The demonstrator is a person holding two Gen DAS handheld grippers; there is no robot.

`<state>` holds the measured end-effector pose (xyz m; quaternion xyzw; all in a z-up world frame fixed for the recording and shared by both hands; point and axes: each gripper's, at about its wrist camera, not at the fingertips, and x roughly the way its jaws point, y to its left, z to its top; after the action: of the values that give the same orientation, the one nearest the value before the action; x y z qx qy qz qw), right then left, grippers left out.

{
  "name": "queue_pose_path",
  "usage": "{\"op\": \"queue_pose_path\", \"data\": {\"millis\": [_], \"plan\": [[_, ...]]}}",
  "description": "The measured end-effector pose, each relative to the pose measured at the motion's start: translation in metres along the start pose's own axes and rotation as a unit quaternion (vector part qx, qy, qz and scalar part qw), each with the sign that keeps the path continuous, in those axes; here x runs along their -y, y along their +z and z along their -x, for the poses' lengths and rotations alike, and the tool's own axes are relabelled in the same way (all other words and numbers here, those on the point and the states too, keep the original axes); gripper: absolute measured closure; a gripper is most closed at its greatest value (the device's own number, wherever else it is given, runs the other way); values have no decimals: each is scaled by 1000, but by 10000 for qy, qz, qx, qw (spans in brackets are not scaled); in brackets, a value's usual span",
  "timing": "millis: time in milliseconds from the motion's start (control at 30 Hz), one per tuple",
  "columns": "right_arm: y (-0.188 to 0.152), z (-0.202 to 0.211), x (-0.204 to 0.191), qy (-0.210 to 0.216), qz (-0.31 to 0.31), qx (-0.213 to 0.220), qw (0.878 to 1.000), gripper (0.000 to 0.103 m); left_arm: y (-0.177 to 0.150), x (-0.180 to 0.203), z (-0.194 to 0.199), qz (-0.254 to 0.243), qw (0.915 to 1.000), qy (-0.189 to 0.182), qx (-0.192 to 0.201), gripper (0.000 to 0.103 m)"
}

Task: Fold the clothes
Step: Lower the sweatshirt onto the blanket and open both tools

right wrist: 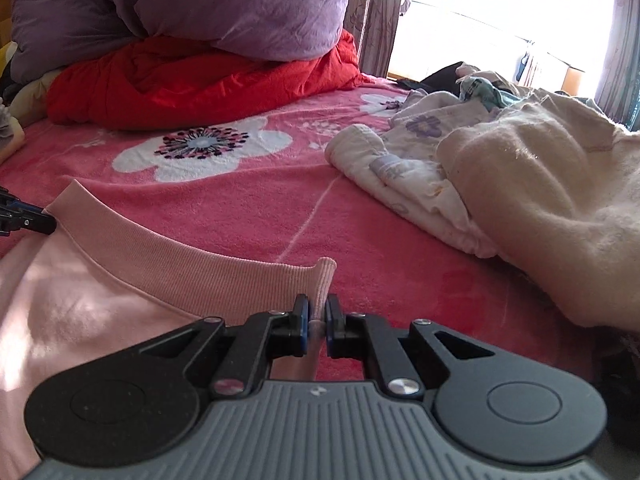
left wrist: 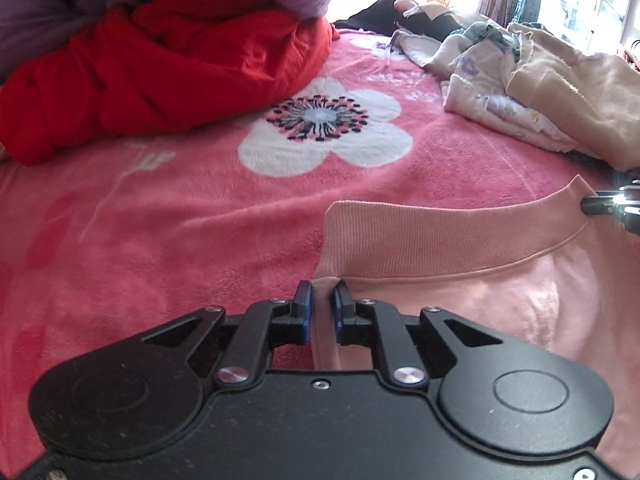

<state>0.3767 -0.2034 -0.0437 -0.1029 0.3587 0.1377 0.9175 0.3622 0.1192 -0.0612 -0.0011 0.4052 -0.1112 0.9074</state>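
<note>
ITEM 1: pink sweatshirt (left wrist: 500, 300). Lies lower right of left-wrist view, lower left of right-wrist view, on the bed. Ribbed band (left wrist: 440, 236) stretched between the two tools, slight sag in the middle. Body of garment trails toward the cameras; how much hangs off the bed, can't tell.

ITEM 2: left gripper (left wrist: 322, 292). Bottom centre of its own view. Tongs together, clamped on the garment's corner just below one end of the band; a strip of pink cloth runs back between the pads.

ITEM 3: right gripper (right wrist: 317, 306). Bottom centre of its own view; also seen as a dark tip at the right edge of the left-wrist view. Tongs together, clamped on the other end of the band, rib fabric standing up between the pads.

ITEM 4: pink floral blanket (left wrist: 160, 220). Covers the bed, white flower at mid-frame. Bare patch ahead of the band looks like room enough to lay the garment flat.

ITEM 5: unfolded pile, cream and floral pieces (right wrist: 520, 184). Right side, near the right gripper.

ITEM 6: red quilt (left wrist: 168, 72) w/ purple duvet (right wrist: 200, 4) on top. Upper left, well apart from the work.

RISKS (judgement):
- Both grips are thin pinches at the fabric edge; a sharp tug or uneven pull could slip a corner out.
- Uneven lay-down would give a skewed fold and wrinkles.
- Swinging right could snag or drag the pile.
- Plush blanket may grab the cloth and bunch it.
</note>
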Motion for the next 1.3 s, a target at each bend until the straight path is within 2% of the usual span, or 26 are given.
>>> {"op": "queue_pose_path", "data": {"millis": [67,100,167,200,267,333,400,467,567,700,867,933,1000,1100,1200,1300], "plan": [[-1,-12,4,66,-127,-283,9995,92,2,-2,-5,17,9999,-44,-111,93],[-2,-16,6,83,-190,-395,9990,89,4,-5,-5,97,9998,-60,-147,88],[-3,-17,11,-24,-301,-378,9988,70,7,-12,-7,348,9990,-142,-227,78],[-3,-16,16,-67,-430,-357,9984,67,8,-16,-6,485,9984,-172,-250,74],[-3,-12,29,-146,-767,-316,9964,65,8,-24,-6,751,9964,-264,-298,70],[-8,-8,41,-271,-1096,-301,9931,64,6,-39,-4,1265,9902,-493,-338,66],[-16,-2,48,-325,-1253,-397,9908,64,3,-50,3,1633,9844,-576,-314,55],[-26,10,50,-338,-1242,-419,9908,64,-2,-56,16,1754,9833,-406,-255,55],[-40,40,54,-331,-1330,-271,9902,63,-15,-60,51,1659,9860,-143,-94,55],[-67,90,51,-187,-1696,58,9853,62,-54,-70,107,1980,9800,-102,182,55],[-101,157,21,102,-1915,667,9792,62,-122,-75,164,2816,9589,-209,291,55],[-116,180,1,395,-1900,914,9767,62,-148,-69,182,3062,9507,-391,286,55],[-131,195,-25,759,-1829,1080,9742,63,-168,-57,196,3058,9510,-375,236,55],[-149,203,-68,1090,-1535,1074,9762,64,-192,-36,213,2924,9557,-293,149,54],[-165,207,-106,1248,-1283,1059,9781,64,-209,-20,223,2867,9573,-370,69,48],[-178,204,-131,1353,-1162,1036,9785,64,-224,-8,226,2884,9565,-439,-9,48]]}}
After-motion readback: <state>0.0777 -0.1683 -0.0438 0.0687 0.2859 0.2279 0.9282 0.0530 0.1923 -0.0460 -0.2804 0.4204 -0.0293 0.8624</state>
